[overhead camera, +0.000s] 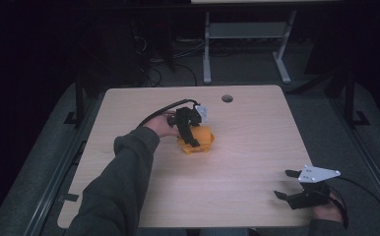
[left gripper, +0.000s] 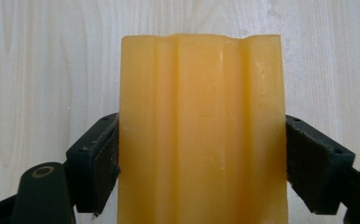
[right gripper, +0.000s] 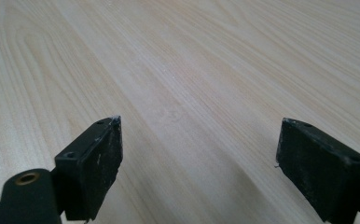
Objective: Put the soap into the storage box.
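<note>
The left gripper (overhead camera: pixel 192 132) is clamping the yellow block (overhead camera: pixel 198 140), which seems to be resting on the table (overhead camera: pixel 257 123) just in front of its round hole (overhead camera: pixel 227 98). Well right of the block, the right gripper (overhead camera: pixel 289 184) is sitting with jaws spread, gripping nothing.

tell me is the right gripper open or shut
Open. In the right gripper view the right gripper has its jaws wide apart with only bare table between them; in the high view it sits apart from the orange block.
</note>
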